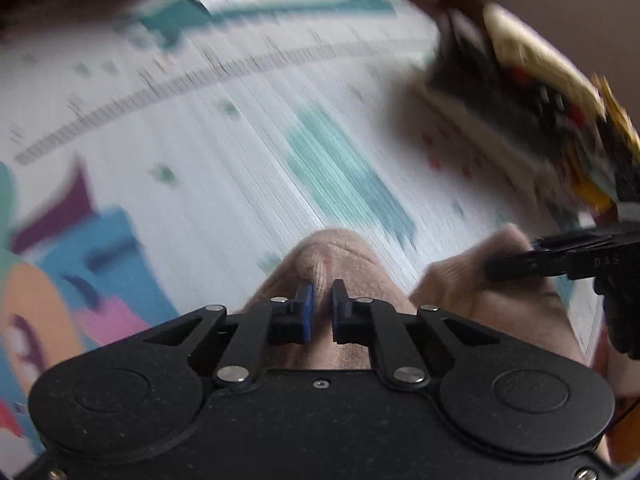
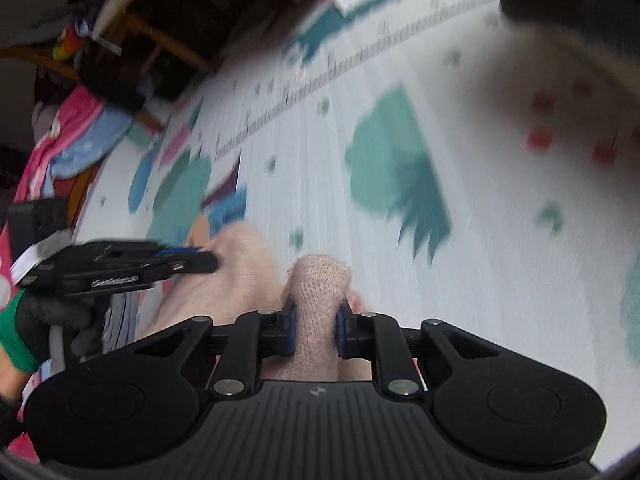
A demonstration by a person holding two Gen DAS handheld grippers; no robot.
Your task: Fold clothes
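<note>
The left gripper (image 1: 321, 294) sits at the bottom centre of the left wrist view, its blue-padded fingers (image 1: 305, 308) drawn nearly together and pinching a fold of the beige knit (image 1: 332, 252), which rises in a hump just above the jaws. The same cloth runs off to the right of that frame, where the right gripper (image 1: 516, 258) enters from the right edge, level, and bites another bunch of it; a dark glove (image 1: 618, 312) grips that tool at the far right. In the right wrist view the right gripper (image 2: 316, 320) is at the bottom centre, clamped on a thick roll of the knit (image 2: 318, 300) that stands up between its blue pads (image 2: 342, 322). At mid left of that frame the left gripper (image 2: 200, 258) reaches in sideways, nipping the cloth's other raised edge, held by a hand in a dark glove with a green cuff (image 2: 24, 332). Both bunches of cloth sit close together in the lower middle of each view, above the play mat (image 2: 480, 240), a pale sheet printed with teal shapes, a ruler-like track and bright cartoon colours. Both pictures are smeared, the mat most of all. In the upper right of the left wrist view there is a dark and yellow clutter (image 1: 540, 92), too blurred to name. A pink and blue heap (image 2: 76, 136) lies at the upper left of the right wrist view, beside wooden legs (image 2: 168, 44).
</note>
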